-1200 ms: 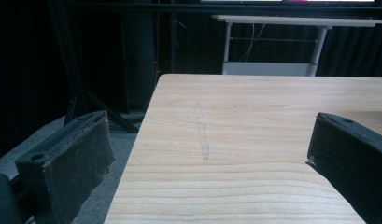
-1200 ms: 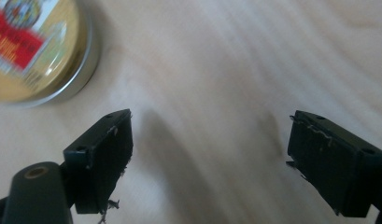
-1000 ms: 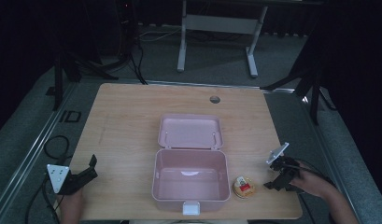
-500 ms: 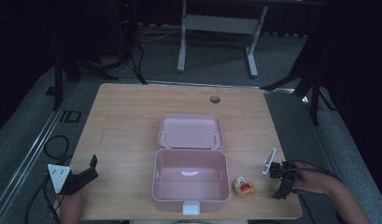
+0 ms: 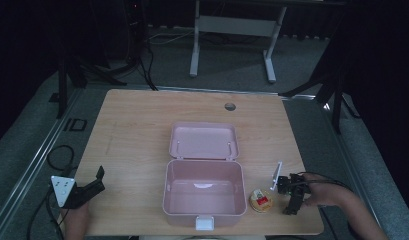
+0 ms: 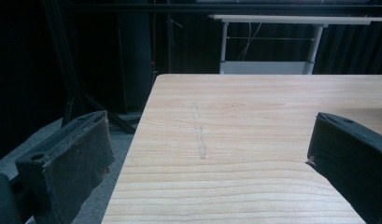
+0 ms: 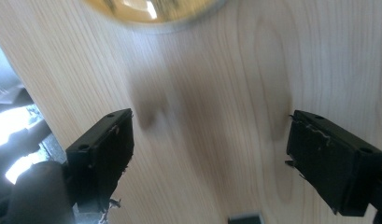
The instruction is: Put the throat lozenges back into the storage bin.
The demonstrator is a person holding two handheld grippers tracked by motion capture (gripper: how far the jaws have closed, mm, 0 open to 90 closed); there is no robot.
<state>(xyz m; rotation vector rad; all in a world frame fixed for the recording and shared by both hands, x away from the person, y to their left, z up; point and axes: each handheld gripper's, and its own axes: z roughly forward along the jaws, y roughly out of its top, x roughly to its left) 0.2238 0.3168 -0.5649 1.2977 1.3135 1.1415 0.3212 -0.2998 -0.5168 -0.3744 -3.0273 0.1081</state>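
Pale wooden table [image 5: 142, 130] in a dark room; both grippers' fingers [image 6: 62, 163] [image 7: 102, 149] spread wide, empty.

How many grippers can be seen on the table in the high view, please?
2. The left gripper is at the near left corner of the table; the right gripper is near the right edge, beside the small round container.

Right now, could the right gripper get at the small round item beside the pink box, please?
Probably yes: the right gripper sits beside the round item, jaws open, bare table between them.
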